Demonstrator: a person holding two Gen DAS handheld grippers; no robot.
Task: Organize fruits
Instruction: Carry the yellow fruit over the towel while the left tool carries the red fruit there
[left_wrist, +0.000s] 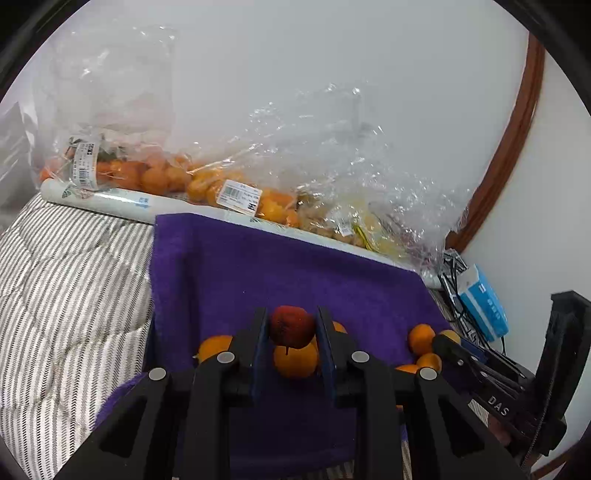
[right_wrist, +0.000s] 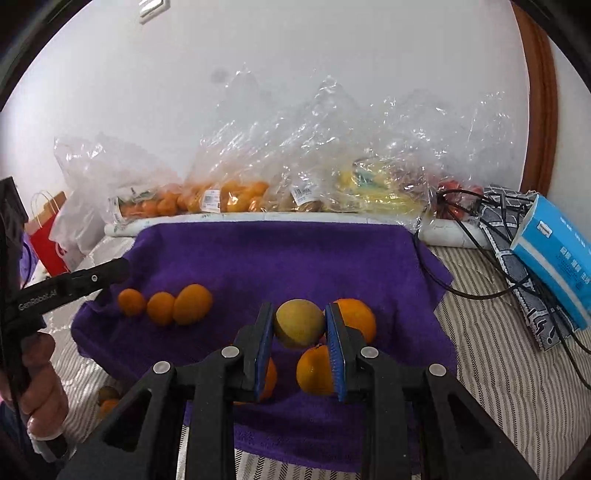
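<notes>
The left gripper (left_wrist: 291, 326) clamps a dark red fruit (left_wrist: 291, 325) above the purple towel (left_wrist: 258, 266); the right gripper (right_wrist: 299, 325) clamps a yellow-green fruit (right_wrist: 298, 323). Oranges (right_wrist: 164, 304) lie at its ten o'clock. Bagged fruit (right_wrist: 236, 195) at twelve o'clock is blurred by plastic.

Yellow-green fruit (right_wrist: 298, 323) between tongs (right_wrist: 300, 325)

Purple towel (right_wrist: 280, 258) fuzzy matt cloth, bags (right_wrist: 332, 147) crinkly glossy clear plastic (v. shiny).
</notes>
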